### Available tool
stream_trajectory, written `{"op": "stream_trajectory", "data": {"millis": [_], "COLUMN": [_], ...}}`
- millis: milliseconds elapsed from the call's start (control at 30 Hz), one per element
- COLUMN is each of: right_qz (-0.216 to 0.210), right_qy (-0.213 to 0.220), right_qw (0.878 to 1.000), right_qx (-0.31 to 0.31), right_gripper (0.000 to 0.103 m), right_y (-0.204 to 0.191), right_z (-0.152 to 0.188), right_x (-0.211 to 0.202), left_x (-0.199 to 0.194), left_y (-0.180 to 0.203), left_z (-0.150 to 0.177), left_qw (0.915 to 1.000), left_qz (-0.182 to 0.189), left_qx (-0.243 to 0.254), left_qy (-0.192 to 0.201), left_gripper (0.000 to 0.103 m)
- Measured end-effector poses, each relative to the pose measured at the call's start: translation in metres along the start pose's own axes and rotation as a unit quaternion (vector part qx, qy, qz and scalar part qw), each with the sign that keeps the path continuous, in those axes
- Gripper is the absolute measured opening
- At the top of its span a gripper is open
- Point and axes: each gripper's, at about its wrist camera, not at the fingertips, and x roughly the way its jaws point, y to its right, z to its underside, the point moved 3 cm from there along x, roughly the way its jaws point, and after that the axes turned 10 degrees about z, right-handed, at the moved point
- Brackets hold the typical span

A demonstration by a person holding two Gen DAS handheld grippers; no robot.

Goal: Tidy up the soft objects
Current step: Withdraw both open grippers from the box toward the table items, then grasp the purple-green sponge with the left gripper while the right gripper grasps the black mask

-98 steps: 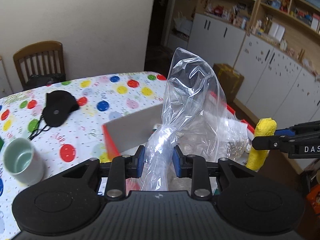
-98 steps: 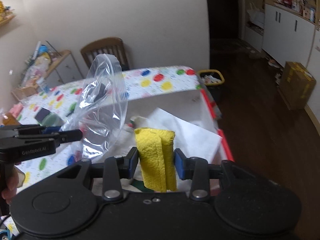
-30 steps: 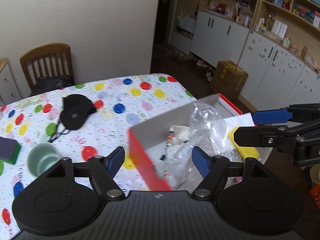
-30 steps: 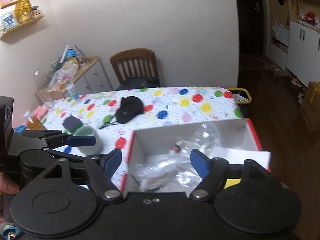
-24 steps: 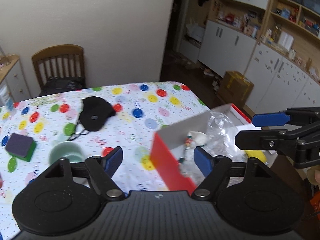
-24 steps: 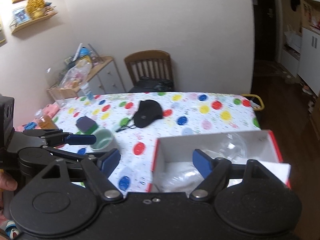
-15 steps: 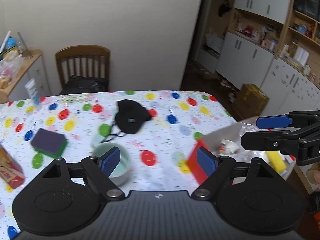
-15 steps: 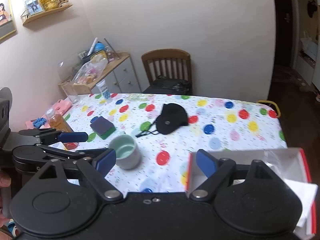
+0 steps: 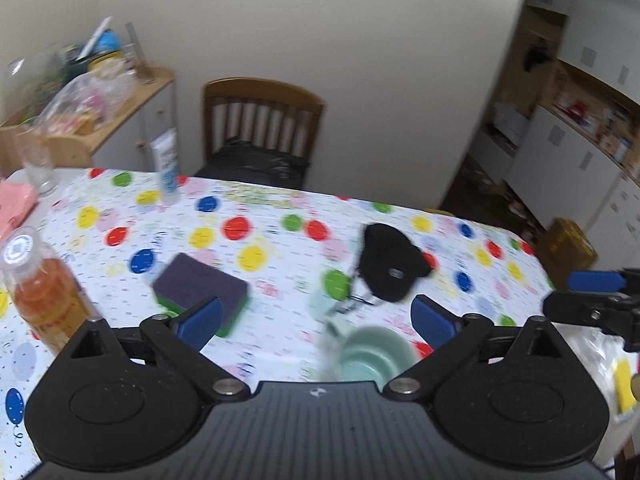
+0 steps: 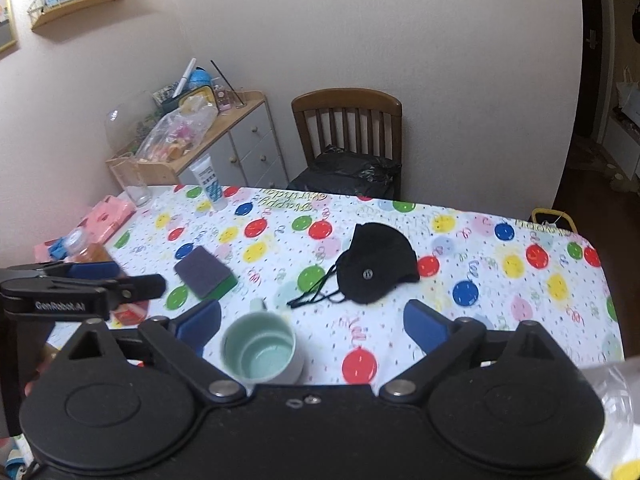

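Observation:
A black face mask (image 9: pixel 390 266) (image 10: pixel 374 266) lies mid-table on the balloon-print cloth. A purple and green sponge (image 9: pixel 200 290) (image 10: pixel 204 272) lies to its left. My left gripper (image 9: pixel 316 320) is open and empty, above the table near the sponge and a mint mug (image 9: pixel 374 356). My right gripper (image 10: pixel 312 326) is open and empty, above the mug (image 10: pixel 260 354), with the mask ahead. The yellow cloth (image 9: pixel 624 388) shows at the right edge among clear plastic.
An orange-filled bottle (image 9: pixel 44 296) stands at the left. A white tube (image 10: pixel 210 186), a glass (image 10: pixel 134 184) and pink packets (image 10: pixel 106 216) sit at the far left. A wooden chair (image 10: pixel 348 140) stands behind the table, a drawer unit (image 10: pixel 224 148) beside it.
Both grippers let go of the plastic bag and yellow cloth in the red box, opened, and swung left over the table toward the mug, mask and sponge.

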Motion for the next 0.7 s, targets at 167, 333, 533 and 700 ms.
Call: {"op": "stream_trajectory", "data": {"millis": [167, 333, 533, 700], "right_qz": [0.013, 0.025, 0.038, 0.052], "right_qy": [-0.006, -0.018, -0.041, -0.061], "right_qw": [1.0, 0.999, 0.998, 0.996], "right_qx": [0.002, 0.011, 0.024, 0.032], "right_gripper": [0.103, 0.103, 0.103, 0.103], "right_y": [-0.004, -0.002, 0.01, 0.021], "right_z": [-0.015, -0.027, -0.034, -0.038], "right_x": [0.036, 0.076, 0.12, 0.155], "left_x": [0.023, 0.052, 0.089, 0.116], "left_y": [-0.037, -0.066, -0.09, -0.105], "left_z": [-0.013, -0.015, -0.017, -0.021], "left_qw": [0.9984, 0.9947, 0.9853, 0.9742], "left_qz": [-0.052, -0.086, -0.121, -0.148], "left_qx": [-0.023, -0.055, -0.109, -0.156], "left_qy": [0.005, -0.012, -0.049, -0.069], "left_gripper": [0.102, 0.102, 0.102, 0.102]}}
